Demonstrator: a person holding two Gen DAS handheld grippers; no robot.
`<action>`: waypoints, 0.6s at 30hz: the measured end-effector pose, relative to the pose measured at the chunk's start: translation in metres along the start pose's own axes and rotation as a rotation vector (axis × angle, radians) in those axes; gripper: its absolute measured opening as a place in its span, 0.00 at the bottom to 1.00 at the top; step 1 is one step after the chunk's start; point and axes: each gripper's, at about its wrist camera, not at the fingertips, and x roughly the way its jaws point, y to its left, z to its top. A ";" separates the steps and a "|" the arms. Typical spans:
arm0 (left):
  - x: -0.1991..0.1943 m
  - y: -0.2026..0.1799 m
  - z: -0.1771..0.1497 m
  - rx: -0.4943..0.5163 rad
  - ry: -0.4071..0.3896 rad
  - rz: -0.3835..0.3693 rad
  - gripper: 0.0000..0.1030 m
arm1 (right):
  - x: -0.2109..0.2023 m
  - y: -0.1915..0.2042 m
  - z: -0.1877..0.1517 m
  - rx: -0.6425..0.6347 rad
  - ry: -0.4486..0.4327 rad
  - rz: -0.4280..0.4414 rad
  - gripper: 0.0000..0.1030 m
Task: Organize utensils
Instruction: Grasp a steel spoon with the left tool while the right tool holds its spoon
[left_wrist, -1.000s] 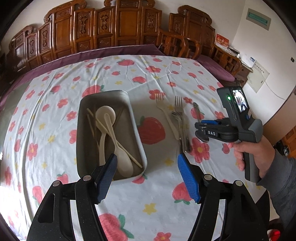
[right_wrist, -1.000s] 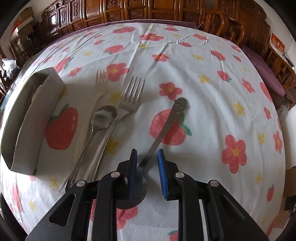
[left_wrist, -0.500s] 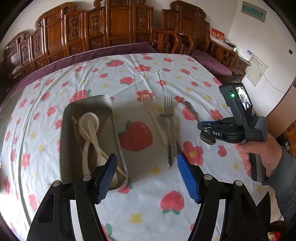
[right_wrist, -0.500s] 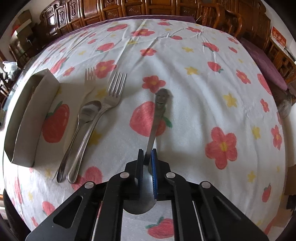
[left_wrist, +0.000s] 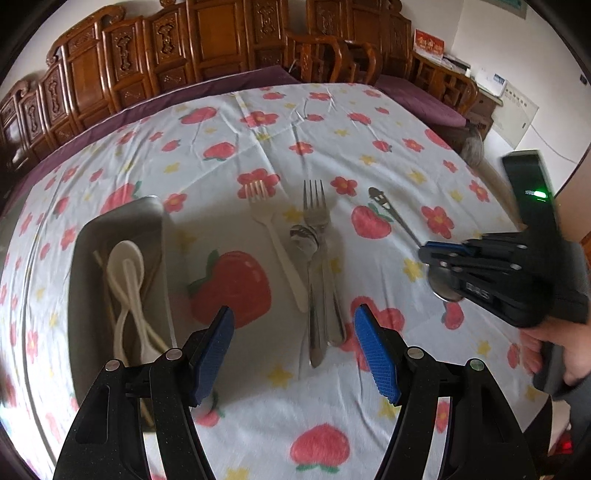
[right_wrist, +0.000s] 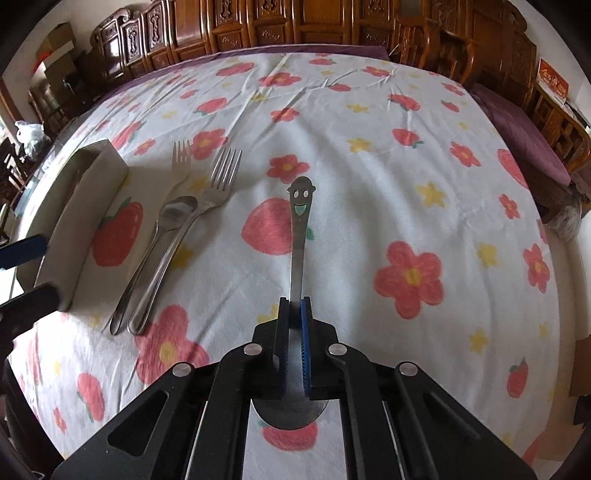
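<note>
Two tools work over the desk (right_wrist: 369, 155). Right tool (right_wrist: 294, 310) has just pressed its blue pads together on the smiley-handled spoon (right_wrist: 298, 236), whose handle juts forward beyond the tips while the bowl sits back under the tool. Left tool (left_wrist: 293, 328) hangs spread, holding nothing. Just ahead of it lie a metal spoon (left_wrist: 314, 280) and metal fork (left_wrist: 321, 251) side by side, a pale fork (left_wrist: 275, 240) beside them. Left of that tool, the grey tray (left_wrist: 83, 258) holds pale spoons (left_wrist: 125, 291).
</note>
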 end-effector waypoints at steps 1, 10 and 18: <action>0.004 -0.001 0.002 0.003 0.005 0.001 0.63 | -0.003 -0.001 -0.002 -0.006 -0.006 -0.001 0.06; 0.045 -0.013 0.022 0.045 0.054 0.017 0.41 | -0.013 -0.006 -0.019 -0.012 -0.032 0.033 0.07; 0.074 -0.008 0.028 0.023 0.086 0.001 0.19 | -0.014 -0.007 -0.029 -0.003 -0.043 0.067 0.07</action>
